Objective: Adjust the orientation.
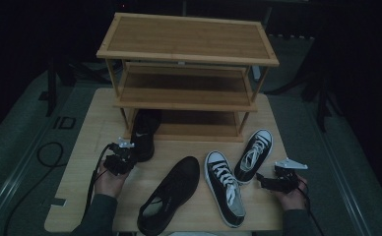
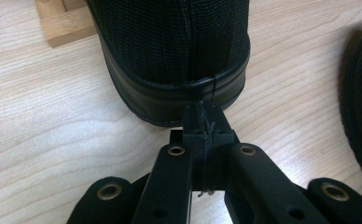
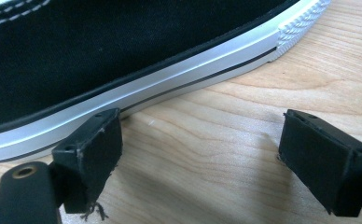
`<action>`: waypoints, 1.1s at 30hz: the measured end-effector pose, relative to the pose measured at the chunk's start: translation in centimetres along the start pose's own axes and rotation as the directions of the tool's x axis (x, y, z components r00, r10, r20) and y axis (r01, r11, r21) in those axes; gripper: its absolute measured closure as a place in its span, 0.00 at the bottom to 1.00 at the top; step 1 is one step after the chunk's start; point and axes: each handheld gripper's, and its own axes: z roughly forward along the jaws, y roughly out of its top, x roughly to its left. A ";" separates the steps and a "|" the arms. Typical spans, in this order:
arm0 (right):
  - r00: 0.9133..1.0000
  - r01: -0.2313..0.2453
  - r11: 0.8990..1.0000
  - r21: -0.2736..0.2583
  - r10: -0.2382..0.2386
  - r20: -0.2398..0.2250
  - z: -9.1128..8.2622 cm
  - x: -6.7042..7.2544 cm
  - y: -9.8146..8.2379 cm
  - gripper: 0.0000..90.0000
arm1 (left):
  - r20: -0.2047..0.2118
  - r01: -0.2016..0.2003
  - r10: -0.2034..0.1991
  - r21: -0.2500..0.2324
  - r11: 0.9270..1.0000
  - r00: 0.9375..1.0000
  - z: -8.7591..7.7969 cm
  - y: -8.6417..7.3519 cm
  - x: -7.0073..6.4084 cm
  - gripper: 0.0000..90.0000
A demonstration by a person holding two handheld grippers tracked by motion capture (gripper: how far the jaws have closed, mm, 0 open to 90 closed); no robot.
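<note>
Work in hand: shoes going onto the rack [image 1: 186, 59], judged from the layout.
Rack: three wooden shelves, upper centre of the high view; top and middle shelves bare.
Mesh shoe [image 1: 143, 133]: black, left of centre, toe under the bottom shelf, heel sticking out onto the tabletop [image 1: 80, 162]. Partly in; looks like it needs a last push.
Left gripper [image 1: 119, 160]: jaws fully closed, nothing between them, tips at or just short of the mesh shoe's heel [image 2: 179, 65]; contact unclear.
Leather shoe [image 1: 170, 196]: black, lower centre, loose on the tabletop. Not started.
Sneakers: black-and-white pair right of centre, one lower [image 1: 224, 187], one nearer the rack [image 1: 254, 155]. Both unshelved.
Right gripper [image 1: 276, 182]: jaws wide apart, empty, resting beside a sneaker's white sole [image 3: 137, 93], not gripping it.
Tally: one shoe nearly shelved, three left.
</note>
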 end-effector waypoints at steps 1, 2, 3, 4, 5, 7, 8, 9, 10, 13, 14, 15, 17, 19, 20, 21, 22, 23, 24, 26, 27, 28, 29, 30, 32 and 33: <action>1.000 0.000 1.000 0.000 0.000 0.000 0.0 0.0 0.0 0.15 | 0.000 0.001 -0.001 0.000 1.000 1.000 0.0 0.1 0.0 1.00; 1.000 0.000 1.000 0.000 0.000 0.000 0.0 0.0 0.0 0.15 | 0.000 0.001 -0.001 0.000 1.000 1.000 0.0 0.1 0.0 1.00; 1.000 0.000 1.000 0.000 0.000 0.000 0.0 0.0 0.0 0.15 | -0.007 -0.002 0.002 -0.001 1.000 1.000 0.2 0.3 0.0 1.00; 1.000 0.000 1.000 0.000 0.000 0.000 0.0 0.0 0.0 0.15 | -0.007 -0.002 0.002 -0.001 1.000 1.000 0.2 0.3 0.0 1.00; 1.000 0.000 1.000 0.000 0.000 0.000 0.0 0.0 0.0 0.15 | -0.019 -0.001 0.001 -0.004 1.000 1.000 0.3 0.5 -0.1 1.00; 1.000 0.000 1.000 0.000 0.000 0.000 0.0 0.0 0.0 0.15 | -0.023 -0.003 0.003 -0.005 1.000 1.000 0.4 0.7 -0.1 1.00; 1.000 0.000 1.000 0.000 0.000 0.000 0.0 0.0 0.0 0.15 | -0.025 -0.012 0.012 0.000 1.000 1.000 0.4 0.9 -0.2 1.00; 1.000 0.000 1.000 0.000 0.000 0.000 0.0 0.0 0.0 0.15 | -0.029 -0.017 0.017 -0.002 1.000 0.999 0.3 1.0 -0.2 1.00; 1.000 0.000 1.000 0.000 0.000 0.000 0.0 0.0 0.0 0.15 | -0.029 -0.017 0.017 -0.002 1.000 0.999 0.3 1.0 -0.2 1.00; 1.000 0.000 1.000 0.000 0.000 0.000 0.0 0.0 0.0 0.15 | -0.051 -0.005 0.004 -0.020 1.000 0.999 0.3 1.4 -0.1 1.00; 1.000 0.001 1.000 0.000 -0.001 0.000 0.0 0.0 0.0 0.15 | -0.057 0.002 -0.003 -0.026 1.000 0.998 0.5 1.8 0.0 1.00; 1.000 0.000 1.000 0.000 0.000 0.001 0.0 0.0 0.0 0.15 | -0.063 0.004 -0.005 -0.026 1.000 0.998 0.6 2.0 0.0 1.00; 1.000 0.001 1.000 0.000 -0.001 0.000 0.0 0.0 0.0 0.15 | -0.078 0.000 -0.003 -0.028 1.000 0.997 0.7 2.2 -0.1 1.00; 1.000 0.000 1.000 0.000 0.000 0.000 0.0 0.0 0.0 0.15 | -0.081 -0.006 0.004 -0.030 1.000 0.997 0.8 2.4 -0.4 1.00; 1.000 0.000 1.000 0.000 0.000 0.000 0.0 0.0 0.0 0.15 | -0.077 -0.008 0.006 -0.031 0.999 0.997 0.8 2.4 -0.6 1.00; 1.000 0.001 1.000 0.000 -0.001 0.000 0.0 0.0 0.0 0.15 | -0.067 -0.015 0.013 -0.031 0.999 0.998 0.8 2.4 -0.8 1.00; 1.000 0.000 1.000 0.000 0.000 0.000 0.0 0.0 0.0 0.15 | -0.065 -0.025 0.023 -0.026 0.999 0.998 0.9 2.4 -1.0 1.00; 1.000 0.001 1.000 0.000 -0.001 0.000 0.0 0.0 0.0 0.15 | -0.061 -0.033 0.032 -0.017 0.999 0.998 1.0 2.3 -1.2 1.00; 1.000 0.000 1.000 0.000 0.000 0.000 0.0 0.0 0.0 0.15 | -0.059 -0.039 0.038 -0.010 0.999 0.998 1.2 2.3 -1.4 1.00; 1.000 0.001 1.000 0.000 -0.001 0.000 0.0 0.0 0.0 0.15 | -0.062 -0.051 0.052 0.010 0.999 0.997 1.7 2.3 -1.6 1.00; 1.000 0.000 1.000 0.000 0.000 0.000 0.0 0.0 0.0 0.15 | -0.058 -0.054 0.055 0.018 0.998 0.997 2.0 2.2 -1.7 1.00; 1.000 0.000 1.000 0.000 0.000 0.000 0.0 0.0 0.0 0.15 | -0.050 -0.057 0.058 0.021 0.998 0.997 2.2 2.3 -1.8 1.00; 1.000 0.000 1.000 0.000 0.000 0.000 0.0 0.0 0.0 0.15 | -0.044 -0.058 0.059 0.019 0.998 0.997 2.3 2.3 -1.9 1.00; 1.000 0.000 1.000 0.000 0.000 0.000 0.0 0.0 0.0 0.15 | -0.043 -0.060 0.060 0.015 0.998 0.997 2.4 2.4 -2.0 1.00; 1.000 0.000 1.000 0.000 0.000 0.000 0.0 0.0 0.0 0.15 | -0.049 -0.053 0.053 0.003 0.999 0.997 2.4 2.5 -1.9 1.00; 1.000 0.000 1.000 0.000 0.000 0.000 0.0 0.0 0.0 0.15 | -0.052 -0.048 0.048 -0.002 0.999 0.997 2.4 2.6 -1.9 1.00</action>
